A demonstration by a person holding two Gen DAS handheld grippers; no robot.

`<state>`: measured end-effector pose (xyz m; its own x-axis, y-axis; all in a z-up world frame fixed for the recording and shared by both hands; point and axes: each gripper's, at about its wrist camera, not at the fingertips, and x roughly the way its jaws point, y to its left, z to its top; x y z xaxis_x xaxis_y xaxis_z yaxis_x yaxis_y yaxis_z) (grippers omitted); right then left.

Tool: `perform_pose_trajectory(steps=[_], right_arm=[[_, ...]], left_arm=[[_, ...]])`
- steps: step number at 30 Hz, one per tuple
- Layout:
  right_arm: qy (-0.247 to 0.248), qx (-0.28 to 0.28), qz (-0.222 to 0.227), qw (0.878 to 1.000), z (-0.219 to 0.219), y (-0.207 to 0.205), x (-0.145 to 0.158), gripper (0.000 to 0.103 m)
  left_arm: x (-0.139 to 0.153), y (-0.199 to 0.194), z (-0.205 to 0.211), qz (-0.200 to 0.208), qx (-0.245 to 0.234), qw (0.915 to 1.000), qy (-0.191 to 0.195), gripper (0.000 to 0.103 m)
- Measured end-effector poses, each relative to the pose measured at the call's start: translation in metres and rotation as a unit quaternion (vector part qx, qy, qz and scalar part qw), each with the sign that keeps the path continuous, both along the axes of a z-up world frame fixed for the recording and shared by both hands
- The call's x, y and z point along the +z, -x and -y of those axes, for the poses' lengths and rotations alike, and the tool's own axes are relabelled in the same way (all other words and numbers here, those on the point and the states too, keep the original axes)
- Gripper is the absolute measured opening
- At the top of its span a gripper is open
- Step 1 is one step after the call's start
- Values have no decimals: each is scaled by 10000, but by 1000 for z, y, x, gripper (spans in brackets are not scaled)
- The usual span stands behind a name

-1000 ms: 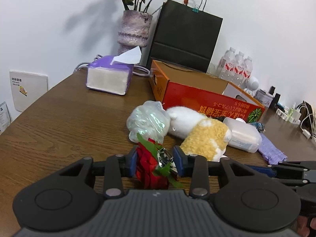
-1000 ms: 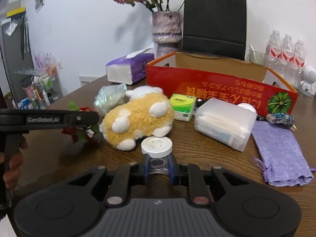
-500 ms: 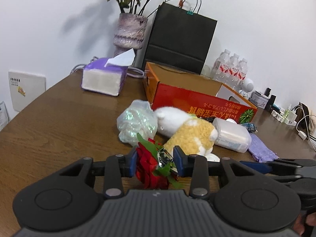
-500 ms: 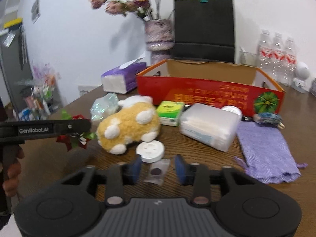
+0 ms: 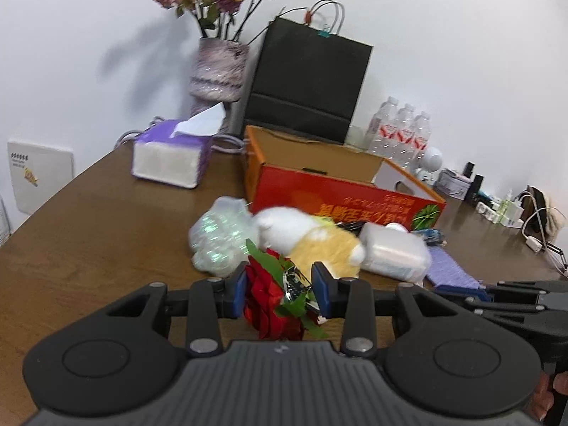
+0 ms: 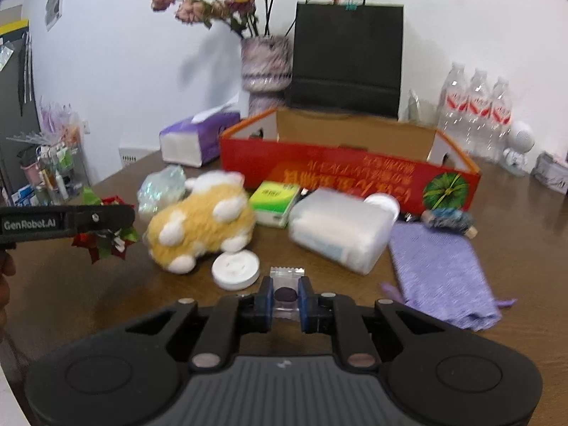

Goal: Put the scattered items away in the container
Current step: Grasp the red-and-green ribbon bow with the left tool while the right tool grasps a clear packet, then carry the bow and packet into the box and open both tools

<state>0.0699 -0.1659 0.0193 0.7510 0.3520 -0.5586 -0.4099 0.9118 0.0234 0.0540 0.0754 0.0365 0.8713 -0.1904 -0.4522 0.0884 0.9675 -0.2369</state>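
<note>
Between left tongs (image 5: pixel 279 290): red flower (image 5: pixel 269 301); right tongs (image 6: pixel 286 298): sachet (image 6: pixel 286 293).

A brown wooden tabletop (image 5: pixel 88 234) meets a plain white wall (image 5: pixel 443 35). Along the far edge stands a mottled purple vase (image 5: pixel 217 71) of dried pink roses (image 5: pixel 227 0), with a black paper bag (image 5: pixel 308 81) touching the wall just right of it. In front of the vase sits a purple tissue box (image 5: pixel 170 158), one white tissue poking up. Toward the far right edge, three clear water bottles (image 6: pixel 475 106) stand together, a small white robot figure (image 6: pixel 518 142) beside them. Farther right, chargers and white cables (image 5: pixel 529 220) lie near the right edge. A white wall panel (image 5: pixel 35 177) shows past the left edge
</note>
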Motion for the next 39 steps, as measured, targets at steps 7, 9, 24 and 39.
perform_pose_trajectory(steps=[7,9,24,39], right_arm=[[-192,-247,425,9986,20,-14,32,13],[-270,-336,527,9977,25,-22,40,13],[-775,-658,924,9905,45,-118,82,13],[-728,-828,325,9934,52,-204,49,13]], left_arm=[[26,-23,26,339,-237,9991,16,38],[34,-33,34,418,-278,9987,53,38],[65,-142,76,624,-55,9967,512,38],[24,-225,92,-66,170,9992,345,38]])
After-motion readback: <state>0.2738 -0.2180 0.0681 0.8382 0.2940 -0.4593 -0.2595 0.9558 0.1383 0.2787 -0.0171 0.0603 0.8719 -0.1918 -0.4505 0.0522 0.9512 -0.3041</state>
